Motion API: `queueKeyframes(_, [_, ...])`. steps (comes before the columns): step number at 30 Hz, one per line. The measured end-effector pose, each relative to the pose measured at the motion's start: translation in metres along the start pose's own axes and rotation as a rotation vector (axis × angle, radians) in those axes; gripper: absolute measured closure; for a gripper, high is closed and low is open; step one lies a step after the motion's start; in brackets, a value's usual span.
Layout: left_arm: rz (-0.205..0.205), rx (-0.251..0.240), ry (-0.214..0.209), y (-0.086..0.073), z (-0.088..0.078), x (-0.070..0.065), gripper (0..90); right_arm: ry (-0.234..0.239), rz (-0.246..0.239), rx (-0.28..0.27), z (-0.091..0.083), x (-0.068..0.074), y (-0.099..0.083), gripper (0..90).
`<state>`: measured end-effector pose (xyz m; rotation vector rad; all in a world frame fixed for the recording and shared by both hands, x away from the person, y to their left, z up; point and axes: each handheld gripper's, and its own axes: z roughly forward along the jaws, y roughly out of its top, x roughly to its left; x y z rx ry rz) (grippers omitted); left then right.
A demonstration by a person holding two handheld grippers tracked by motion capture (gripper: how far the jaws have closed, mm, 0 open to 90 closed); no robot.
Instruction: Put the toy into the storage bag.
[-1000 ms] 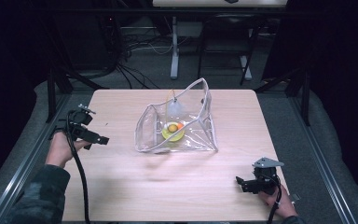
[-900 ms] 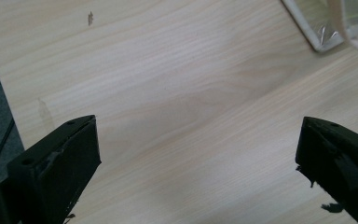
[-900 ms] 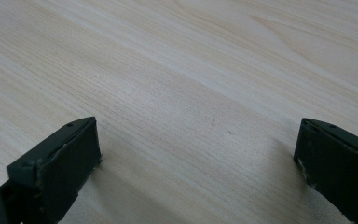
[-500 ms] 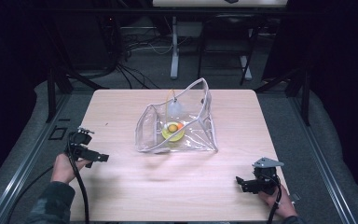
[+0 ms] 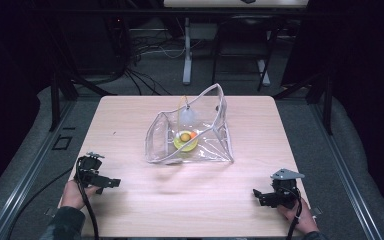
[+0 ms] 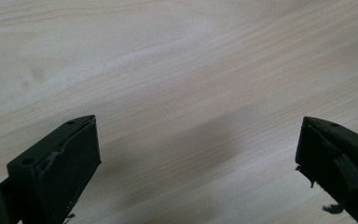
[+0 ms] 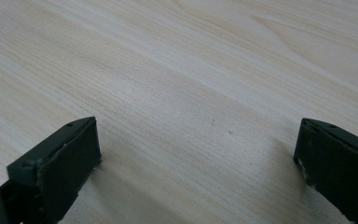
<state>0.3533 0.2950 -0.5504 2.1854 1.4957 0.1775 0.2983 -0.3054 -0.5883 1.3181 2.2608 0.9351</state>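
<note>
Both grippers held wide open and empty near the table's front corners.
The clear floppy plastic pouch (image 5: 190,132), standing mid-table with a yellow dish (image 5: 185,141) inside, could be collapsed or tipped if one wall is pinched by the left gripper (image 5: 111,183) or right gripper (image 5: 256,193).

Clear plastic pouch (image 5: 190,135): transparent, soft-sided, with a pale trimmed rim. It lies on the tabletop (image 5: 130,120), midway between the left and right edges and nearer the far edge than the near one. Its mouth gapes open toward the left, one side raised. A yellow-green item and a small orange one rest inside.
</note>
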Motion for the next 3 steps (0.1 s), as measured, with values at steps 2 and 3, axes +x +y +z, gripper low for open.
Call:
queueKeyframes(2, [0.004,0.009,0.000,-0.0021,0.0029,0.0000,0.0,0.000,0.000,0.000,0.0000,0.0000,0.0000,0.0])
queueKeyframes(3, [0.008,0.014,0.006,-0.0034,0.0049,0.0000,0.0,0.000,0.000,0.000,0.0000,0.0000,0.0000,0.0])
